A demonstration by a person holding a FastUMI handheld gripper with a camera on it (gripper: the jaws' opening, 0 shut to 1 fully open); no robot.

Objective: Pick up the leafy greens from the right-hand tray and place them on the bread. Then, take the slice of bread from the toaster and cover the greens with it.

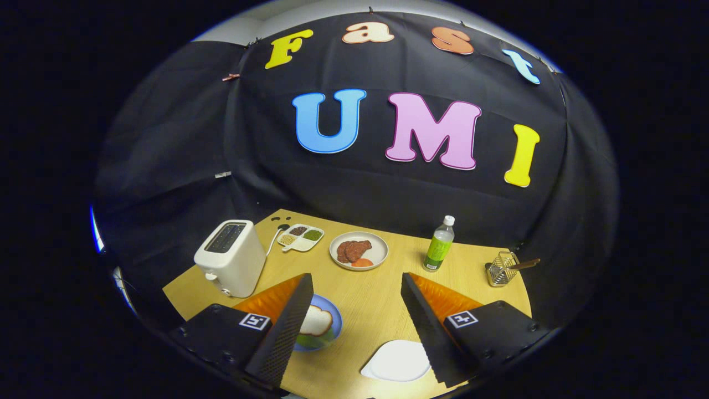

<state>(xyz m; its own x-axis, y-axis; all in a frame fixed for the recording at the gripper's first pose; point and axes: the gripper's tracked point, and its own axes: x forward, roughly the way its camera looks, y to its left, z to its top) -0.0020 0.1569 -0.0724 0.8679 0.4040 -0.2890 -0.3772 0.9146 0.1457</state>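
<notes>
So, gripper view: the gripper (357, 327) hangs above the wooden counter (365, 288) with its fingers spread wide apart and nothing between them but bare wood.

Using the blue plate (334, 316) as the landmark: it sits right by the left finger, partly hidden behind it. On it is a slice of bread (318, 320), pale in the middle with a tan crust, and a bit of leafy greens (313, 339) peeks out green from under the near edge of the slice. I can't tell if there's another slice under the greens, the finger covers that part.

Beyond the plate and a bit to its left stands the white toaster (231, 265), slots facing up, dark inside. I can't make out bread in them.

To the right of the plate, near the right finger, lies a white tray (396, 361), flat and bare on top as far as I can see, its far side tucked behind that finger.

Farther back from the plate: a small divided dish (301, 237) with three little portions, a round plate (379, 252) with reddish-brown meat slices (353, 250) and something orange, then a green bottle (439, 245) with a white cap, and way off right a wire holder (502, 268) with a handle sticking out.
</notes>
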